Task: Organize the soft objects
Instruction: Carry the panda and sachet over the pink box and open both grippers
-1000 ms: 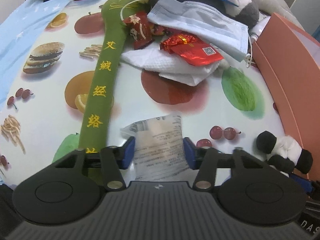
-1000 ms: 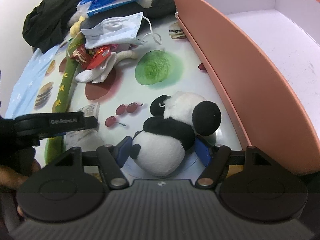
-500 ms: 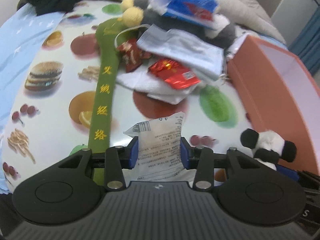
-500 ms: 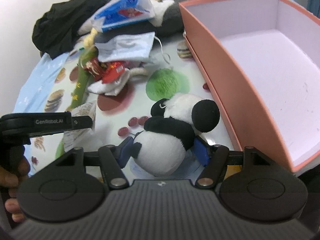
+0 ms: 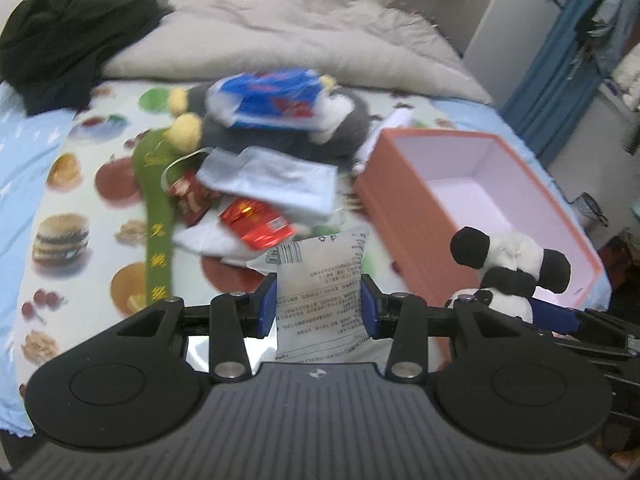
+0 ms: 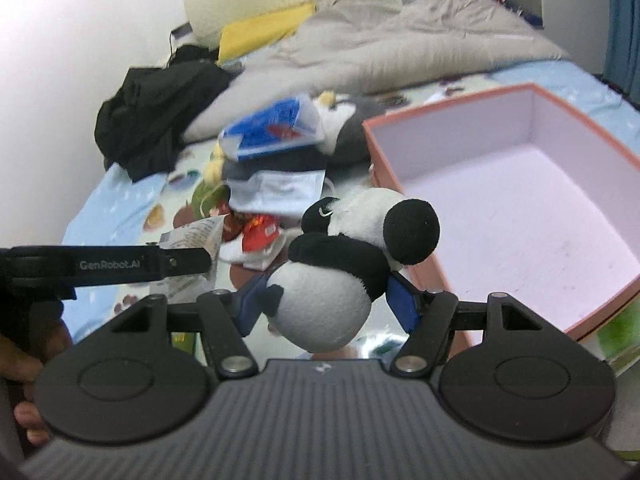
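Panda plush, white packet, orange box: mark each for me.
panda plush (image 6: 320,312): right wrist view, white belly.
white packet (image 5: 320,292): left wrist view, printed face.
orange box (image 6: 424,264): right wrist view, near wall.

Both wrist cams look fwd-down, close; share orange box (image 5: 404,216).

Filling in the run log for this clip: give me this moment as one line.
left claw: shut on white packet | right claw: shut on panda plush | both off bed | pink box: empty

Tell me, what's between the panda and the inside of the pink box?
Only the box's near wall; the panda, clamped in the right gripper, hangs beside it, shown in the right wrist view.
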Tool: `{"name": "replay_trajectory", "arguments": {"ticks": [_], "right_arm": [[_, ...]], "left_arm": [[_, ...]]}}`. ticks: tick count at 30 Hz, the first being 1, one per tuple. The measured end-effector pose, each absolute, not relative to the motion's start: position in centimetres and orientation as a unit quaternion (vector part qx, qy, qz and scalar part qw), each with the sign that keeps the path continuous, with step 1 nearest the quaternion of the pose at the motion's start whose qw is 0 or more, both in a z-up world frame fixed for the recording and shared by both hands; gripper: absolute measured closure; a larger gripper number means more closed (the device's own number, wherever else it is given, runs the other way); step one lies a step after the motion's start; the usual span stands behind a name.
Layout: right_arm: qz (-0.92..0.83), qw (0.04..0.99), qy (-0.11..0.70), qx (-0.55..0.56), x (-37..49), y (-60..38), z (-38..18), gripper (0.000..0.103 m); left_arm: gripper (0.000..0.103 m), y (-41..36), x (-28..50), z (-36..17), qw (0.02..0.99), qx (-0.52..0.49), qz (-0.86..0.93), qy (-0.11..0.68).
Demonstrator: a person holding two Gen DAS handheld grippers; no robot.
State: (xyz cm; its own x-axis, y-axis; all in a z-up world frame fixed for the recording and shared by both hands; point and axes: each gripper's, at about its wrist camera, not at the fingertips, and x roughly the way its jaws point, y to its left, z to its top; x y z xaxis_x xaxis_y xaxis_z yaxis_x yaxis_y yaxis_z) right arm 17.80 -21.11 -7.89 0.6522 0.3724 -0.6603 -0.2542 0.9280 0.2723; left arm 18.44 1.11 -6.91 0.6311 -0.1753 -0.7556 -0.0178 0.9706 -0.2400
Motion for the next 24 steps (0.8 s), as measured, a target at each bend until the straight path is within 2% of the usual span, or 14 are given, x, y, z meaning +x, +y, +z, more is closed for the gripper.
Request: {"name": "replay_trajectory", "arguments": {"ticks": [10,24], "right_arm": [[0.129,0.925,0.349,0.078,15.2,-25.5,-5.4,0.035],[0.080,0.927,0.353,0.098,16.5,-31.4,-6.1,0.035]], "left_arm": [[0.056,-4.2,18.1,-4.4,0.900,-0.107,-0.114,0.407],[0.056,-11.8,21.9,-3.7,0.890,-0.084,-0.173,0.413]]}}
